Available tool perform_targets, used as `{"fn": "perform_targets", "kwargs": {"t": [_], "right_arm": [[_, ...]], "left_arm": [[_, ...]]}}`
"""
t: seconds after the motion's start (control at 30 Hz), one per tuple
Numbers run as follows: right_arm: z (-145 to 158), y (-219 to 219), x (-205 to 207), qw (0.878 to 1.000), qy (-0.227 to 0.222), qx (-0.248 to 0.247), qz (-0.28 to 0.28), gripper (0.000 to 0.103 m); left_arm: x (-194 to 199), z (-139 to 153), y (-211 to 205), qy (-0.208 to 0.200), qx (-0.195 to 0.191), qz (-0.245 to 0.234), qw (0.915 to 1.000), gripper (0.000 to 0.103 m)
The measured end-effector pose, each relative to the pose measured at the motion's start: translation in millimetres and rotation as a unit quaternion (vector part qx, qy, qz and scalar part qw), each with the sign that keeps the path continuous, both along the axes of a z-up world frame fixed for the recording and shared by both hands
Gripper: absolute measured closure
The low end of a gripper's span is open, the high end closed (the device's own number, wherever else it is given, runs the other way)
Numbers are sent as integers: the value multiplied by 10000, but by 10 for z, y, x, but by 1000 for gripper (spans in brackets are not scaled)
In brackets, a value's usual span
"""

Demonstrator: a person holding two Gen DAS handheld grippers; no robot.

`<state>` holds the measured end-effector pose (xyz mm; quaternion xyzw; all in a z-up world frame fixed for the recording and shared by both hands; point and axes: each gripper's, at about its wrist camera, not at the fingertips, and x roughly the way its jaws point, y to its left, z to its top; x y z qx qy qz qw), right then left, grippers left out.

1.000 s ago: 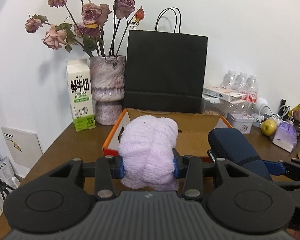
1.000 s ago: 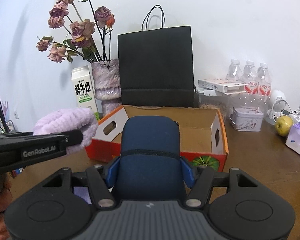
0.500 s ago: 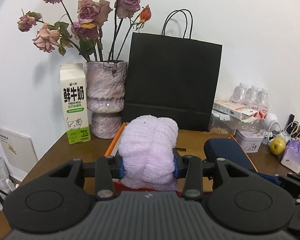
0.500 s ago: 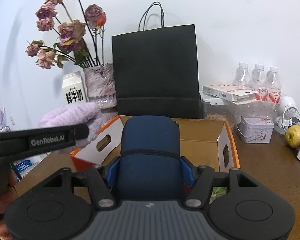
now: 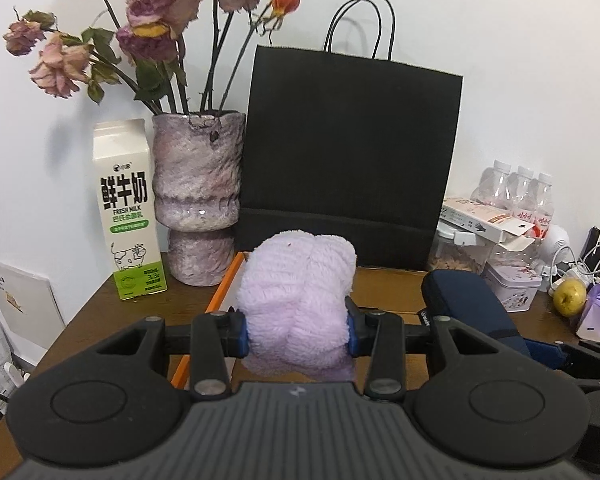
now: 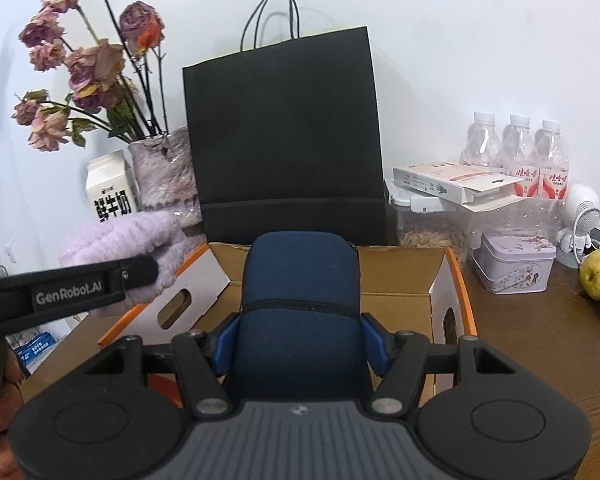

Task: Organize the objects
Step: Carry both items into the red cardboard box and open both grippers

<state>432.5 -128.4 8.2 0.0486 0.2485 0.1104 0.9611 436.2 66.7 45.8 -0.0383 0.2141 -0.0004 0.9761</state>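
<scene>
Left gripper (image 5: 296, 330): clamped on lilac towel (image 5: 298, 300).
Right gripper (image 6: 300, 340): clamped on navy case (image 6: 300, 292), over box (image 6: 448, 280).

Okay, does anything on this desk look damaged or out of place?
The roses in the vase are wilted, with browned, drooping heads. The flat carton beside the water bottles has its end flap hanging open.

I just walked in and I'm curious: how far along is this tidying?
Nothing visibly packed yet: the visible part of the cardboard box is bare. In hand: the left gripper clamps a fluffy lilac towel, the right gripper a navy case, both above the box. Left: setting both inside.
</scene>
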Motion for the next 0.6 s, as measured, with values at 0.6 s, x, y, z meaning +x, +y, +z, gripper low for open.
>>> {"fn": "perform_targets", "kwargs": {"t": [0.6], "right_arm": [[-298,-132,502,9982,248,64,-535,41]], "left_arm": [[519,-251,-25,395,25,-68,9992,59]]}}
